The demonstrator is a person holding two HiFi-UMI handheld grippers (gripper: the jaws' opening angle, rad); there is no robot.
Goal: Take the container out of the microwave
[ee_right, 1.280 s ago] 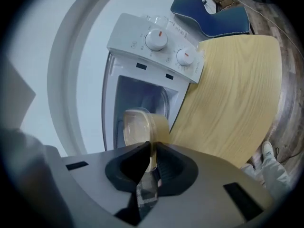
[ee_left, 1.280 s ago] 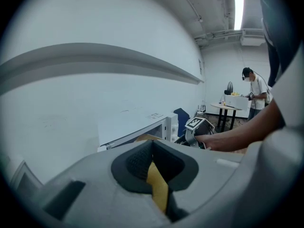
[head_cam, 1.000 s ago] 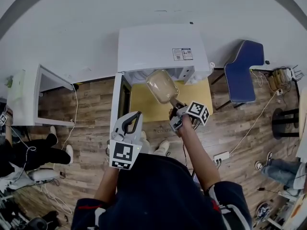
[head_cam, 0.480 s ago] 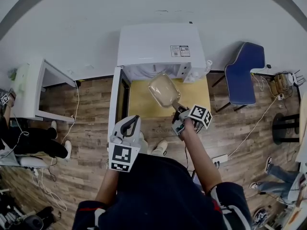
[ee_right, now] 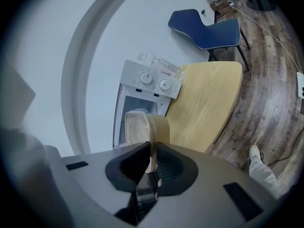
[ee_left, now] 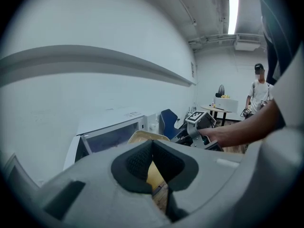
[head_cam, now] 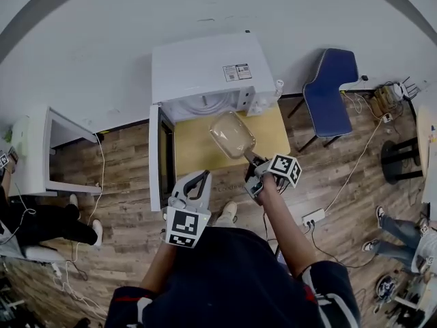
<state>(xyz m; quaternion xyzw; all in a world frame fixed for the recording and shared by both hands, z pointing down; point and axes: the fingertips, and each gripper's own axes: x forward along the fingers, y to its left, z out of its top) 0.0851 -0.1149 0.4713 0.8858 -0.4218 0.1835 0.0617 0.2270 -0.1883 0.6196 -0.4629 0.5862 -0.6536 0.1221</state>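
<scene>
Over the far half of the yellow table (head_cam: 198, 157), just in front of the open microwave (head_cam: 205, 70), the container (head_cam: 232, 134) hangs clear of the cavity. The right gripper (head_cam: 251, 160) pinches it by its near rim. With so thin a hold on one edge, the tub will likely want to droop or twist. Best to carry it slowly and level toward the table's middle, and set it flat before the jaws part. The left gripper (head_cam: 194, 181), tips pressed together on nothing, hovers at the table's near left corner beside the open door (head_cam: 156, 159). It could steady the container's far side if it sags.
</scene>
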